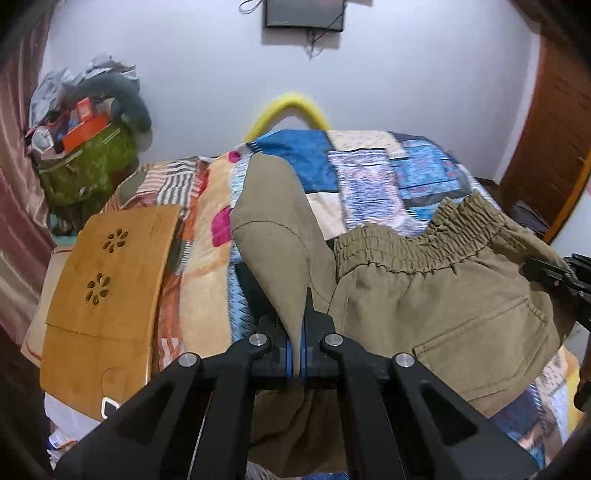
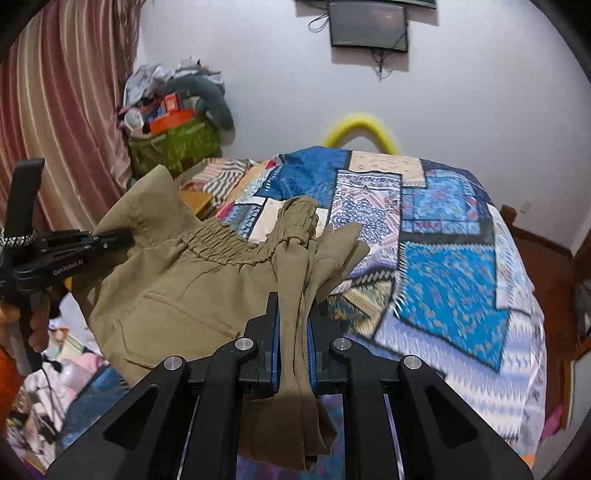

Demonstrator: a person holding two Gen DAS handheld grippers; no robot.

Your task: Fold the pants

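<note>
Olive-khaki pants (image 1: 436, 295) with an elastic waistband (image 1: 424, 243) hang in the air between my two grippers, above the near edge of the bed. My left gripper (image 1: 298, 332) is shut on a fold of the pants' fabric; it also shows at the left of the right wrist view (image 2: 114, 236). My right gripper (image 2: 293, 325) is shut on a bunched part of the pants (image 2: 192, 291) near the waistband; it shows at the right edge of the left wrist view (image 1: 554, 275). A back pocket (image 1: 487, 343) faces the left camera.
The bed carries a blue patchwork quilt (image 2: 443, 266). A wooden lap tray (image 1: 107, 295) lies on its left side. A green bag (image 1: 85, 170) piled with clutter stands by the curtain. A yellow hoop (image 1: 291, 107) and a wall screen (image 1: 304, 14) are behind. A wooden door (image 1: 554, 140) is at right.
</note>
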